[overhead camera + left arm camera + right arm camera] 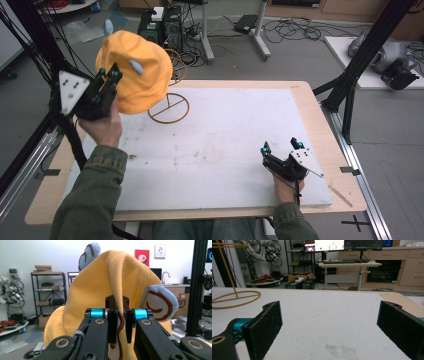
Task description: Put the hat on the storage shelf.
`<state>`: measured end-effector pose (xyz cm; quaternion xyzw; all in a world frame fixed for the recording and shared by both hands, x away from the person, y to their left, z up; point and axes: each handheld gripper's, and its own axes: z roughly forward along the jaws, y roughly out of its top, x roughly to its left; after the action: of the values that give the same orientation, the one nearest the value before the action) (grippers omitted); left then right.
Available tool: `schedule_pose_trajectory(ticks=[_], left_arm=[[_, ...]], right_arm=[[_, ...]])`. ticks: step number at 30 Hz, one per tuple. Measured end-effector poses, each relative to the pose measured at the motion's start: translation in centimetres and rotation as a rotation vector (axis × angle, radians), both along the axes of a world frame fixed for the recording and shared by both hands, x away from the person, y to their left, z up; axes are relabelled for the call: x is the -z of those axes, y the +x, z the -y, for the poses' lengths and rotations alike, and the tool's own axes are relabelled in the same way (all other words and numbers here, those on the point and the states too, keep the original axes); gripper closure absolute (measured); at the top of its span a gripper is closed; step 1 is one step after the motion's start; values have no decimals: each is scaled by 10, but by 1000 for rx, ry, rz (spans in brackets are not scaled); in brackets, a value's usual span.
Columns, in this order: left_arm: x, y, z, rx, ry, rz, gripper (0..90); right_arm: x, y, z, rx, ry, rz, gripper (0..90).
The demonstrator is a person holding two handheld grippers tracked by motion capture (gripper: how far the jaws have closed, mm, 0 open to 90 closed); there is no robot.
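The left gripper is clamped on a fold of the soft yellow fabric hat with pale blue ears, held above the far-left table corner over a thin brown wire stand. The right gripper rests near-right on the white board, jaws wide apart.

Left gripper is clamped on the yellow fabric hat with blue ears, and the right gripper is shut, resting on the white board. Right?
Not quite. The right gripper is open: the right gripper view shows its jaws wide apart over the white board. The left gripper is clamped on the yellow fabric hat.

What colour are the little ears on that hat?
Light blue ears with brown swirls on the yellow hat; the left gripper view shows them best.
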<state>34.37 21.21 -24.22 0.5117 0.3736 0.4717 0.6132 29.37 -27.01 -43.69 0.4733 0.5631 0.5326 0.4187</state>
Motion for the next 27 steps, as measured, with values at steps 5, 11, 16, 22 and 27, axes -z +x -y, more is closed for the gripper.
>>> schedule_pose_trajectory(ticks=[5,11,16,22,27], left_arm=[[-18,41,17,18,20,-38,867],[-16,90,30,10,22,-108,867],[-1,118,35,22,24,-181,867],[9,127,37,17,40,-245,867],[23,129,34,11,27,-289,866]], right_arm=[[1,-1,2,-6,16,-9,57],[2,2,6,3,25,-10,57],[3,4,7,3,24,-13,57],[3,4,7,5,18,-12,57],[3,4,7,5,19,-13,57]])
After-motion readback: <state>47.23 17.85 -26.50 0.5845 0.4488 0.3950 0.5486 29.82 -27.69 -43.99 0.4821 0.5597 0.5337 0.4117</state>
